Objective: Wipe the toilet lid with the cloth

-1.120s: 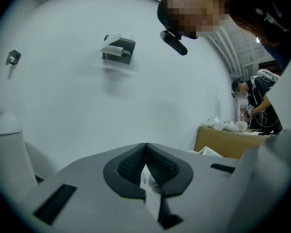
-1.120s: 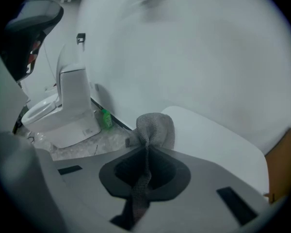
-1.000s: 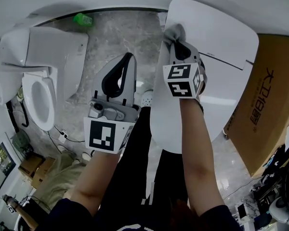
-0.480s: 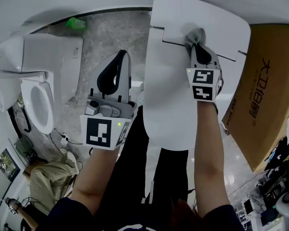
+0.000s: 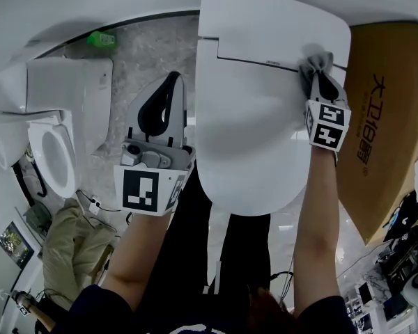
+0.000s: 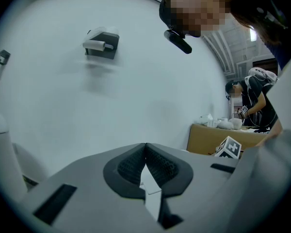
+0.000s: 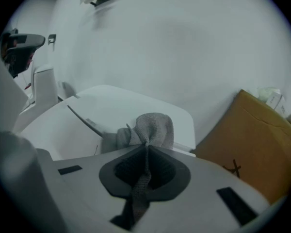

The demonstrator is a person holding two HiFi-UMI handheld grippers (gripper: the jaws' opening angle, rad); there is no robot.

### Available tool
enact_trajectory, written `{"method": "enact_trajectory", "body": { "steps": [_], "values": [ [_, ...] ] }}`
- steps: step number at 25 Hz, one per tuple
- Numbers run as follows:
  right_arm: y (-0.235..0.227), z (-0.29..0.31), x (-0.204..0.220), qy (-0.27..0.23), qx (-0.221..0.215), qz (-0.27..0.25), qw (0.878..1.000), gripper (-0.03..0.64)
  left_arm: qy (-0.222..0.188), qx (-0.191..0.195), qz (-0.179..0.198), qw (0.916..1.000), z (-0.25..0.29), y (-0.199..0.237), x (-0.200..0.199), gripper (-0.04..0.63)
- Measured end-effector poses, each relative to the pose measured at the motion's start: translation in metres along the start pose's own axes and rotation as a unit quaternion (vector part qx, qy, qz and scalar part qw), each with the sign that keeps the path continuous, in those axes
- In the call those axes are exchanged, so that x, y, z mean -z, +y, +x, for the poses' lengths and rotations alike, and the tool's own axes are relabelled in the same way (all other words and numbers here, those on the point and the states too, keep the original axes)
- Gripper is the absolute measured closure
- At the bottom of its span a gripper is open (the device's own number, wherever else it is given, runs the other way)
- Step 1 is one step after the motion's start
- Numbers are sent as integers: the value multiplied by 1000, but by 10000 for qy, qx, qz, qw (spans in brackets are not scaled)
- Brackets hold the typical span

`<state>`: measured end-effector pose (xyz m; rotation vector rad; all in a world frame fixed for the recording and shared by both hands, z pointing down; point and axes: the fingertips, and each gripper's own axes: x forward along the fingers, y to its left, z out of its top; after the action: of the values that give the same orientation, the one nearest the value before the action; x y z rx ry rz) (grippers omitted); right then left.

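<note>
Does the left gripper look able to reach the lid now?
Likely yes: the left gripper, shut and empty, hangs just left of the lid with nothing between them; the right gripper and cloth are at its far right.

The lid [image 5: 265, 117] is smooth, glossy white plastic, the cloth [image 7: 153, 125] a coarse grey knit, the box [image 5: 383, 152] matt brown cardboard, and the floor [image 5: 153, 54] polished, marbled grey stone with a sheen.

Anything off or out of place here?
Nothing broken or spilled. The grey cloth is bunched in the right hand-held gripper, at the far right of the toilet lid. Only stray: a small green object lying on the floor.
</note>
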<state>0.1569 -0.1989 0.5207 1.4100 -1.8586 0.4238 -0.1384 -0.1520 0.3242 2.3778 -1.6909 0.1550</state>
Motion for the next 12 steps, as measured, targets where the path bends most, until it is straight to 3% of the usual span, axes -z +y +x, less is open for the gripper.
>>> {"method": "enact_trajectory", "body": {
  "steps": [4,12],
  "values": [
    [-42,-4,19,65,270,346,9990,581,25,35,20,10000,3,-5,1,575],
    [-70,-19,43,153,796,666,9945,581,41,55,46,10000,2,-6,2,575]
  ]
}}
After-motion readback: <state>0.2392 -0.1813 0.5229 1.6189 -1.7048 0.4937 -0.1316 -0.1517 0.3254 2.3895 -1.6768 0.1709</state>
